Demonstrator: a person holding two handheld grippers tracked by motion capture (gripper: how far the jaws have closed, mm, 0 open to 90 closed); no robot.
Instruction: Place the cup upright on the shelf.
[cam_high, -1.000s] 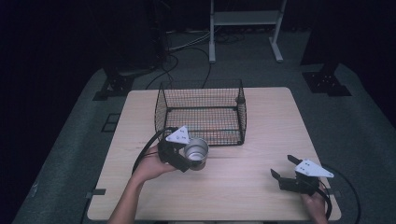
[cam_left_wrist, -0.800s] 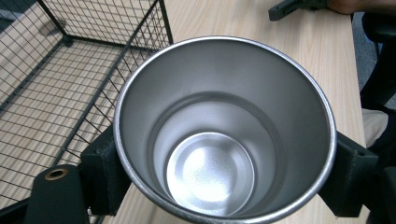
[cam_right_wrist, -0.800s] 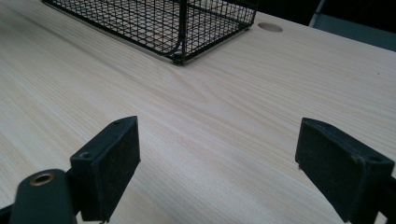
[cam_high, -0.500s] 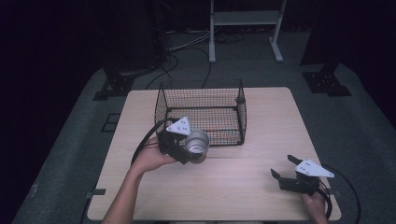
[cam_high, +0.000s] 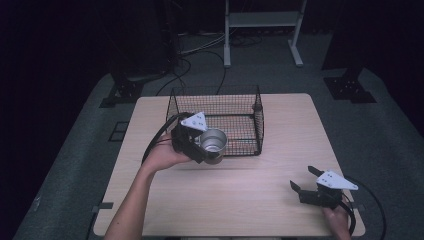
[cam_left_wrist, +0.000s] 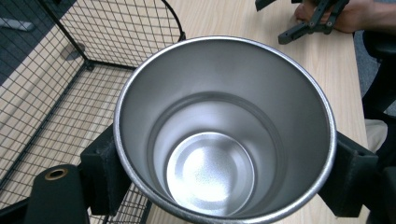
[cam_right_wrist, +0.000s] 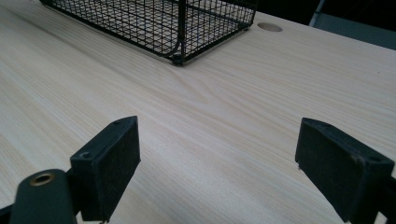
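One shiny empty steel cup (cam_left_wrist: 219, 140), pinched by left hand-held gripper (cam_high: 200, 145), right hand-held gripper (cam_high: 306, 181) spread wide.

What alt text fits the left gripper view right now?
An empty steel cup, seen from above, is clamped between the left gripper's two black jaws. A wire basket sits behind it on the wooden table, with the right gripper beyond.

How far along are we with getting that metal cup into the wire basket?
Done: the left gripper has the cup clamped between its jaws, lifted off the table by the basket's near edge. In hand: carrying it; the cup looks empty. Left: getting it over the rim, setting it inside and letting go. The right gripper rests open near the table's front right corner, holding nothing.
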